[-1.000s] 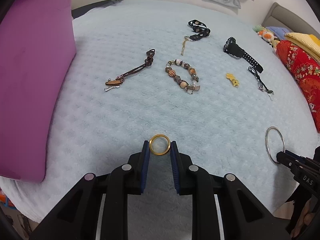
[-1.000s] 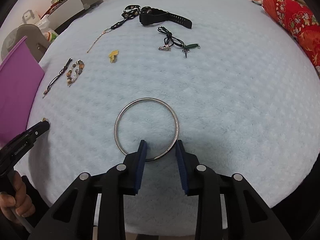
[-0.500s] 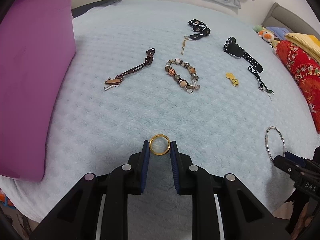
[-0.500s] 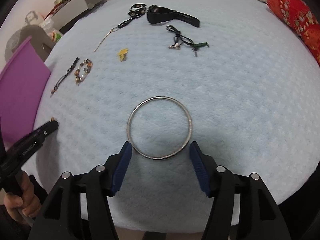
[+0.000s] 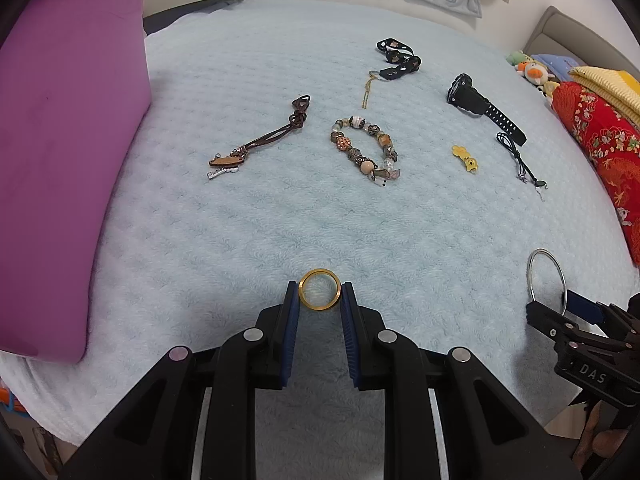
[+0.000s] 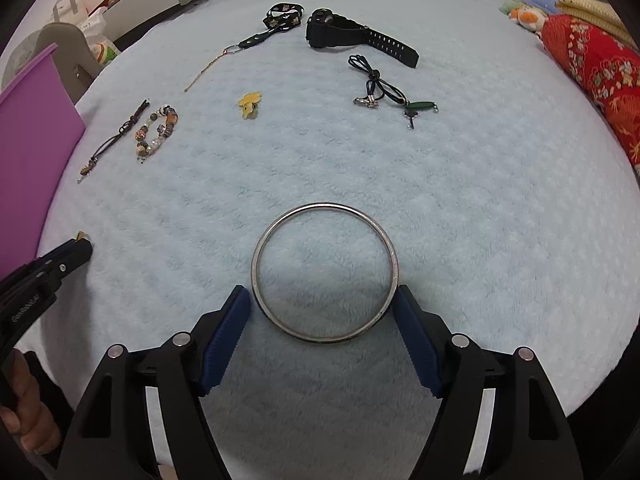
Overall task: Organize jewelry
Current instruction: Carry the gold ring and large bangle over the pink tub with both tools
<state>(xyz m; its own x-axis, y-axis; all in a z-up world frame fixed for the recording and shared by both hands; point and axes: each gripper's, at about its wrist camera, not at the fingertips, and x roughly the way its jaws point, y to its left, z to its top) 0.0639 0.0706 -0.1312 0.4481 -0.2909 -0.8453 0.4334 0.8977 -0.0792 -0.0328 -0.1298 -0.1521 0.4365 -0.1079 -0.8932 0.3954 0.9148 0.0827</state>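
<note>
My left gripper (image 5: 319, 294) is shut on a small gold ring (image 5: 320, 289), held by its sides just over the pale blue blanket (image 5: 280, 220). My right gripper (image 6: 324, 300) is open wide, its blue pads (image 6: 228, 332) either side of a large silver bangle (image 6: 324, 272) that lies flat on the blanket. The bangle also shows in the left wrist view (image 5: 546, 276), with the right gripper (image 5: 560, 312) at its near edge. The left gripper shows at the left edge of the right wrist view (image 6: 82, 240).
Farther back lie a beaded bracelet (image 5: 364, 148), a brown cord pendant (image 5: 260, 140), a black watch (image 5: 480, 104), a black patterned strap with chain (image 5: 396, 60), a yellow charm (image 5: 466, 158) and a black cord necklace (image 6: 384, 92). A purple tray (image 5: 60, 140) stands left; red fabric (image 5: 600, 148) right.
My right gripper has opened wide and let go of the silver bangle, which now lies on the blanket. My left gripper still holds the gold ring, barely moved.
</note>
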